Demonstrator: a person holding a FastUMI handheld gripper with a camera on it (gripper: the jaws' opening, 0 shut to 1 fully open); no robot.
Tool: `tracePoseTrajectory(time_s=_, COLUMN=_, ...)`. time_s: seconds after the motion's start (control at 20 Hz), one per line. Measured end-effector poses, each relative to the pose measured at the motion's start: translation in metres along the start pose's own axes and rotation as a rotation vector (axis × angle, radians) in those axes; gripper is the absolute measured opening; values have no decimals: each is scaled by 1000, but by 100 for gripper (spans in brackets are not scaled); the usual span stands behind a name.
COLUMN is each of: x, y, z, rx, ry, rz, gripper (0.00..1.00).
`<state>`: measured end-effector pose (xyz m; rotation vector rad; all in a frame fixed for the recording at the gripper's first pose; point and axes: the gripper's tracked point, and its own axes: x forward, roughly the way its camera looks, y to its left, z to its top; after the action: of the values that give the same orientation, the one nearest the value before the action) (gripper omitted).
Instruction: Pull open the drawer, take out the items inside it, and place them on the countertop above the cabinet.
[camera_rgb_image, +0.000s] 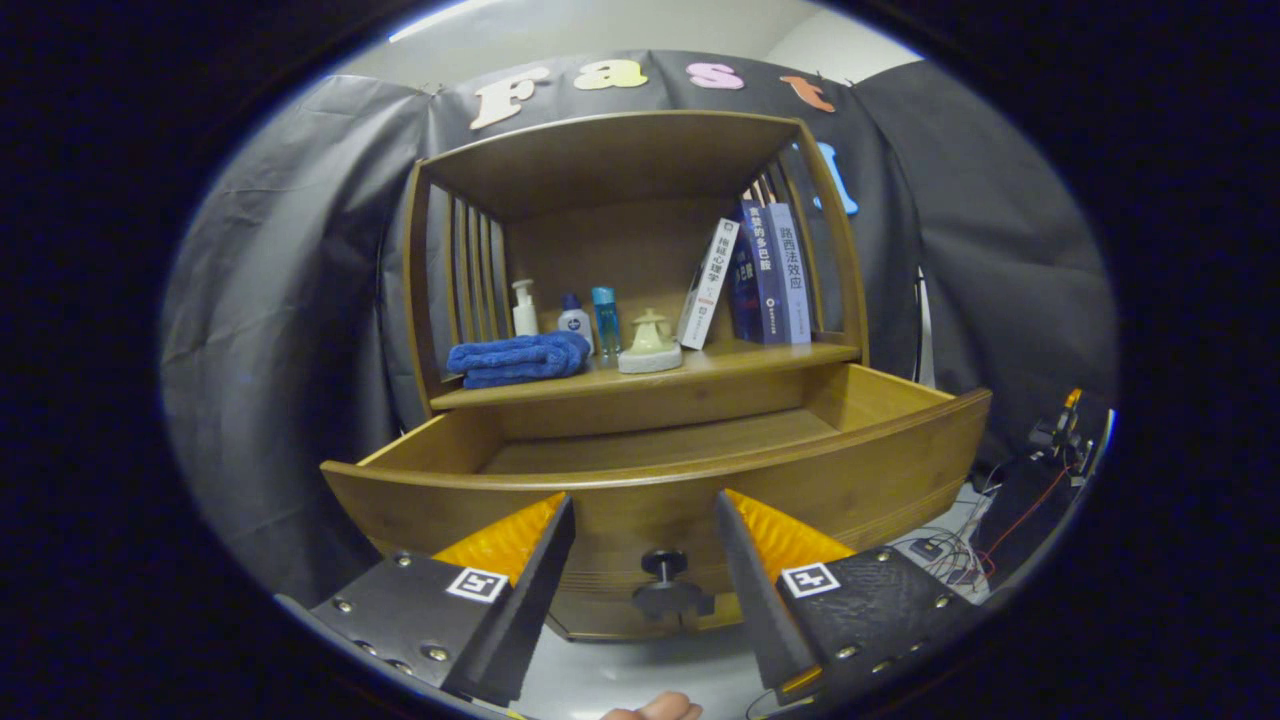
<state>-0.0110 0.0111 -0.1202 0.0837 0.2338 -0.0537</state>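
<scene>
Tongs (645, 575) are gaping wide, gripping nothing, straddling the knob (664, 566). Drawer (700, 470) is standing pulled out; stiff wood, probably heavy. Contents hidden behind its front.

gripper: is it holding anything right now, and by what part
Nothing is held. The gripper is open, its fingers apart on either side of the drawer knob without touching it, in front of the pulled-out drawer.
</scene>
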Motion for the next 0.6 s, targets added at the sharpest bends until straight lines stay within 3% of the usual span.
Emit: tracePoseTrajectory(time_s=0.6, x=16, y=0, z=1, rx=-3, ry=-34, rz=-5, gripper=84)
